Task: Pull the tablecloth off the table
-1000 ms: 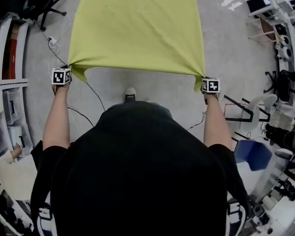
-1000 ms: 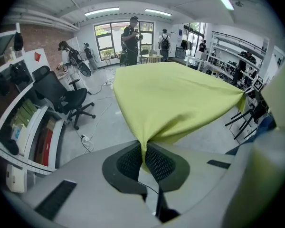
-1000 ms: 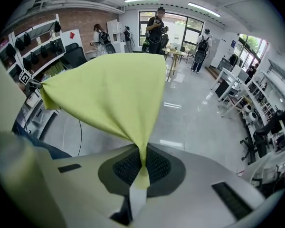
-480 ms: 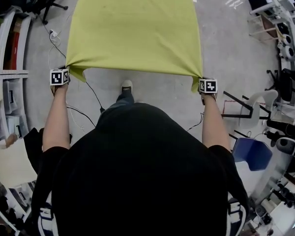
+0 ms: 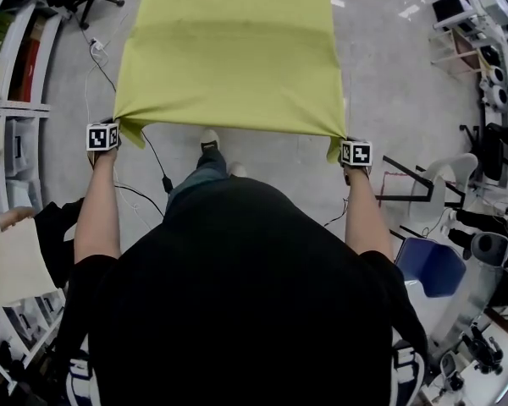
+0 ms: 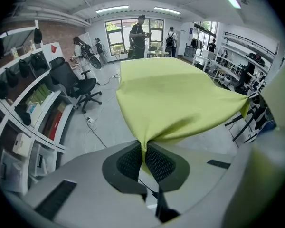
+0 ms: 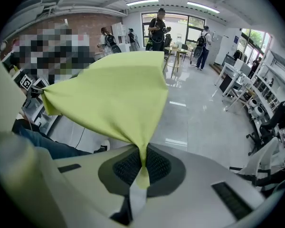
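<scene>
The left gripper was clenched on one near corner of the yellow-green tablecloth, and the right gripper on the other, their fingers pinching the fabric. The cloth hung stretched between them above the grey floor, its far part running beyond the head view's top edge.

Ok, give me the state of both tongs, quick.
Left tongs: closed, holding a corner of the cloth.
Right tongs: closed, holding the cloth's other near corner.
</scene>
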`<state>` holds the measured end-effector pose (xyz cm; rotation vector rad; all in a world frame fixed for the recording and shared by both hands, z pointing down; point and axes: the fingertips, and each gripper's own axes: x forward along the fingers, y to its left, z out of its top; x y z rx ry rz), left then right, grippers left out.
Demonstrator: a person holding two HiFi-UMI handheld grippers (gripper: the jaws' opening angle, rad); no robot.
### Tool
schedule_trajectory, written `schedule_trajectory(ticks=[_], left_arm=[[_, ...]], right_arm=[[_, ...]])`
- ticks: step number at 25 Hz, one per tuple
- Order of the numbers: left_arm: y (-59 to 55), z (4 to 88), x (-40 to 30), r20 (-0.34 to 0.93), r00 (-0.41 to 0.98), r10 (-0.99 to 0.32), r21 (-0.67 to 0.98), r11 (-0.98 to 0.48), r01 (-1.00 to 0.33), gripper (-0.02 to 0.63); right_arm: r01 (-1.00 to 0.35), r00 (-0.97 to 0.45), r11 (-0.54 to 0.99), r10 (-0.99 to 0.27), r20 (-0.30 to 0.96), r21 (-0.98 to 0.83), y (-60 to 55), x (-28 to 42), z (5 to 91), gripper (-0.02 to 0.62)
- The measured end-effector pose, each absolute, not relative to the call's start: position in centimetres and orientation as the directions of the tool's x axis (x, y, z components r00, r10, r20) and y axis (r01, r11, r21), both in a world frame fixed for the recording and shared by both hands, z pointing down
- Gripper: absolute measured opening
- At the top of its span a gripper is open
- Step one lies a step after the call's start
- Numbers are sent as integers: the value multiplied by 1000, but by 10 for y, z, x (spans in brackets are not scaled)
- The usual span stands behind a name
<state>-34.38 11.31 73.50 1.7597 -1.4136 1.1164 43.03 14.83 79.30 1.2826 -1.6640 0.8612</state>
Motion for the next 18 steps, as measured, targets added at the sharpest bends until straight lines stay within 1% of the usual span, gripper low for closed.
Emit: schedule_trajectory(ticks=[9,14,18], left_arm=[[181,733,-354,884,70,-462,-42,-226,-973,25],[209,734,-378,886,73,-459,-40,-231,-972,23],[242,748,-387,892,107,-439,-8,-252,-968,23]], right_arm=[[-969,-128,244,-391,911,-32,212,425,791,21],[-970,-121,241,-382,916,-28,246,402,793,21],[-975,-100,224,-376,921,-14,281,390,792,21]])
